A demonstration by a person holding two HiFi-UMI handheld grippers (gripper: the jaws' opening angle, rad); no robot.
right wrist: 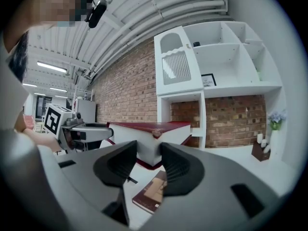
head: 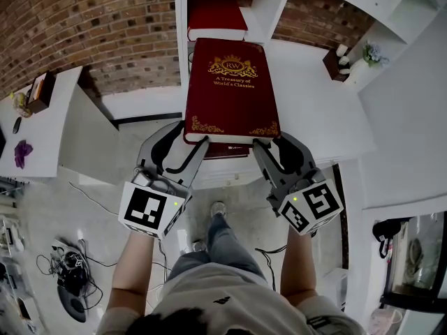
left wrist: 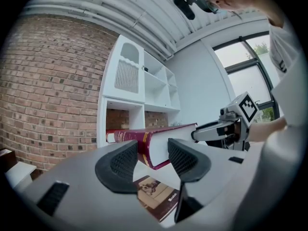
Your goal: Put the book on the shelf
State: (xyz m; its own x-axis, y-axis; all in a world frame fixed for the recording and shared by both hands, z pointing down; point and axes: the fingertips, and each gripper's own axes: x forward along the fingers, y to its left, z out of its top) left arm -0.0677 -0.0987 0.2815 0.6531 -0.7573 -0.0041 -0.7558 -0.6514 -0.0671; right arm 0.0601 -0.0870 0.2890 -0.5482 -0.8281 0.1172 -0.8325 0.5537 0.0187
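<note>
A large dark red book (head: 230, 93) with gold print lies flat in the air, cover up, over the white table (head: 314, 117). My left gripper (head: 190, 145) is shut on its near left corner and my right gripper (head: 267, 145) on its near right corner. In the left gripper view the pads of the left gripper (left wrist: 153, 163) clamp the book (left wrist: 151, 139) at that corner. The right gripper view shows the same with the right gripper (right wrist: 149, 165) and the book (right wrist: 147, 134). The white shelf unit (right wrist: 211, 81) stands ahead against the brick wall.
Under the lifted book a thin brown book (right wrist: 154, 191) lies on the table. Another red book (head: 216, 19) lies in the shelf's lower opening. A small dark holder (head: 339, 61) and flowers (head: 374, 53) stand at the right. A white side table (head: 49, 124) is on the left.
</note>
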